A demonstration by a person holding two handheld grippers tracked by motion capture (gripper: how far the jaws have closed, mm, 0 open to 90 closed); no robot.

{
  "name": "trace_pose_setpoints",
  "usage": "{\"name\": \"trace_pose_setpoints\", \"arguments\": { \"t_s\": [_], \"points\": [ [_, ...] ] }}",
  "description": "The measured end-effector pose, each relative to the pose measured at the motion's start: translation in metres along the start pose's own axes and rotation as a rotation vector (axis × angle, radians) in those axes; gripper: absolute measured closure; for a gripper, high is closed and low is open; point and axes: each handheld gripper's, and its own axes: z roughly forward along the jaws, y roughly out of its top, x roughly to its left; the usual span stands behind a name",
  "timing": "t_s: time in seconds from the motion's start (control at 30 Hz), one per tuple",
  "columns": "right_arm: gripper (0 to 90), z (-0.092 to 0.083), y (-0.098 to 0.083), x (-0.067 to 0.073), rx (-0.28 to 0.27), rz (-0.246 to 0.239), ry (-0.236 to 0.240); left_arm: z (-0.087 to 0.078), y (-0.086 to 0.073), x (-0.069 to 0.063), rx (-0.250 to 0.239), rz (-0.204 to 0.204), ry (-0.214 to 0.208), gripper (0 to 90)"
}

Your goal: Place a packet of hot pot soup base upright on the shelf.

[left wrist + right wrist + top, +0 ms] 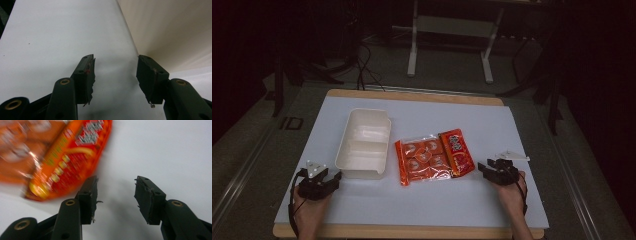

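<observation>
Currently both grippers, left [332, 176] and right [486, 167], are sitting agape, empty; right risks crushing the snack pack [433, 156] if overclamped.

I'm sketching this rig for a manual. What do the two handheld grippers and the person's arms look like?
Both the left gripper and the right gripper are black, each with two blocky jaws, brass-ringed pivot holes and ragged-edged pads. The left carries a grey three-cornered plate. A black cable trails down along each wrist. Forearms are bare, no sleeves.

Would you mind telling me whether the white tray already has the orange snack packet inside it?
No, the white tray sits bare, and the orange snack packet lies flat on the table beside it.
</observation>
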Motion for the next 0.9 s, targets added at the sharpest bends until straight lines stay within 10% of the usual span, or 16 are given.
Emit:
{"name": "trace_pose_setpoints", "arguments": {
  "t_s": [0.9],
  "points": [
    [49.2,0.053,0.047,0.003,0.103,0.029,0.114,0.001,0.000,0.000,0.013,-0.002,-0.001,48.5]
  ]
}}
